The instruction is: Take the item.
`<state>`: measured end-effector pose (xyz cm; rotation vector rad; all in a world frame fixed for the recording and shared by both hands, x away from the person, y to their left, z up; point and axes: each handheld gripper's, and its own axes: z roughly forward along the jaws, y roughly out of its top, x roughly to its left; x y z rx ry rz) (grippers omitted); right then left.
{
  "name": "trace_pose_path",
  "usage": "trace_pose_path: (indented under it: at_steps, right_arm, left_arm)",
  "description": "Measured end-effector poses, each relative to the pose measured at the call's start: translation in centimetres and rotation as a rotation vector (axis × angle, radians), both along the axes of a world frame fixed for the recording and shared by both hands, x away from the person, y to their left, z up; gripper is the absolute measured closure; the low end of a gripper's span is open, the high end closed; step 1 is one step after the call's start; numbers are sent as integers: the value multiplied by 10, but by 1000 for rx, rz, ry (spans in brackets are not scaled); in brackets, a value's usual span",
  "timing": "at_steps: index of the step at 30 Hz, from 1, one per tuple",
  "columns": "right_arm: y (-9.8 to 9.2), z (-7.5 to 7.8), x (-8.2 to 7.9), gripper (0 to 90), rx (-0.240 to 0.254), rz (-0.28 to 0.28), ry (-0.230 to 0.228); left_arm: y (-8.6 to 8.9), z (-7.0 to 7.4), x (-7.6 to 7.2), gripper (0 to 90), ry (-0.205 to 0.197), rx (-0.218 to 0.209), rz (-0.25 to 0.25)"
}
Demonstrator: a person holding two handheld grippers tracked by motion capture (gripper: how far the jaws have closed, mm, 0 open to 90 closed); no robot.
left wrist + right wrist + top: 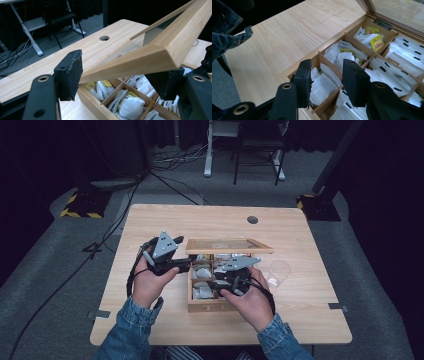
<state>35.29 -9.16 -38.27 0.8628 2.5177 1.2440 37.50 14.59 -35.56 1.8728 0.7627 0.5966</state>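
Jaws: left gripper [120, 75] clamped on wooden lid [160, 47] at centre frame; right gripper [325, 83] parted, empty, over divided box [317, 53] of white paper sachets [322, 85]; clear cup [278, 271] right.

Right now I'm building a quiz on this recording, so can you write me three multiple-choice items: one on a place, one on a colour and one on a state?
1. Where is the clear cup?
A. On the table, right of the box in the high view
B. Inside the box
C. On top of the lid

2. What colour is the labelled packet in the compartment by the hinge?
A. Blue
B. Yellow
C. Red

3. How is the box's lid?
A. Shut flat
B. Taken off and lying on the table
C. Raised, with the left gripper's jaws on its frame

Answers:
1 A: the clear cup stands on the table beside the box.
2 B: the packet is yellow.
3 C: the lid slants up over the compartments, and the left gripper holds it.
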Motion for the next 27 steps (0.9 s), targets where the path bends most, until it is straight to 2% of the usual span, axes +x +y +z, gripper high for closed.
trace_pose_path:
  at_steps: [10,21,27]
  right_arm:
    - [17,-18,3,618,-30,41,38]
    - [31,-31,-3,617,-70,98,75]
    - [32,-36,-1,624,-103,98,62]
  left_arm:
    - [-1,-2,-1,322,-5,2,-1]
    - [-1,-2,-1,322,-7,5,1]
    - [-1,-2,-1,322,-6,2,0]
